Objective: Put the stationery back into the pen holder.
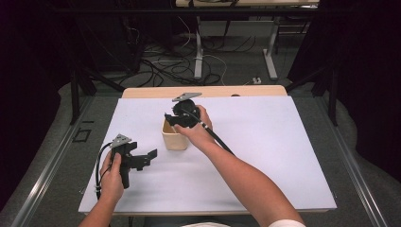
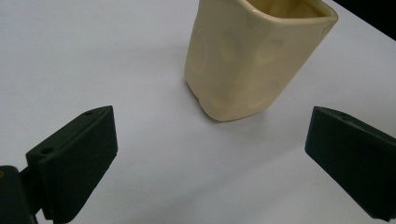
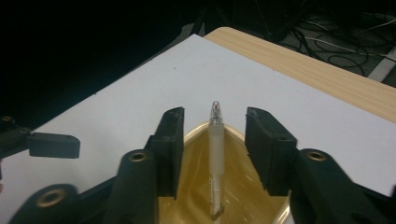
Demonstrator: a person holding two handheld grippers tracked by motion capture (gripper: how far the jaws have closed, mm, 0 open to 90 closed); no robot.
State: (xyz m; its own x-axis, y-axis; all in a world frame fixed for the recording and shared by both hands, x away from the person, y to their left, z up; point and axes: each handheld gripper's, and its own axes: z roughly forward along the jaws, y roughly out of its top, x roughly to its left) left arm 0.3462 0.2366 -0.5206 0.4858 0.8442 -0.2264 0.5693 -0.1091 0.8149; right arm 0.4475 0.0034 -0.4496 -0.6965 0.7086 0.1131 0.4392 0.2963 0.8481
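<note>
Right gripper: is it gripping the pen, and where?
No. The right gripper is open; the pen stands in the cup, its upper part between the jaws with gaps on both sides. Nothing is held.

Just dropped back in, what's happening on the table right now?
A person holds a claw in each hand over a white table. The right claw is above a cream cup, jaws parted on either side of a pen that stands in the cup, pads clear of it. It looks dropped in, or about to be picked out. The left claw waits open beside the cup, holding nothing.
</note>
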